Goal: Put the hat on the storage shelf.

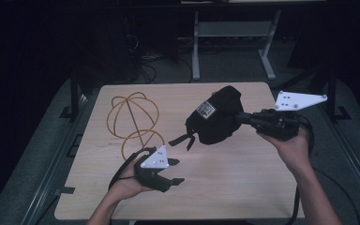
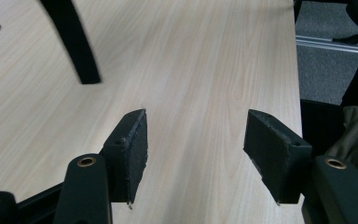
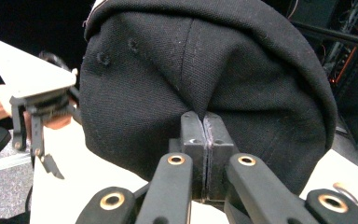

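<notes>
A black cap (image 1: 218, 115) is held above the wooden bench (image 1: 225, 183) by the right claw (image 1: 240, 118), whose jaws are pinched on the cloth at the cap's side. A white label is seen on the cap, and its strap ends hang down toward the bench. The right hand (image 1: 293, 147) is raised at the bench's right side. The left claw (image 1: 174, 171) is held low over the near left part of the bench, its jaws apart with nothing between them. A yellow wire ball frame (image 1: 133, 117) is set on the bench just behind the left hand (image 1: 131, 180).
</notes>
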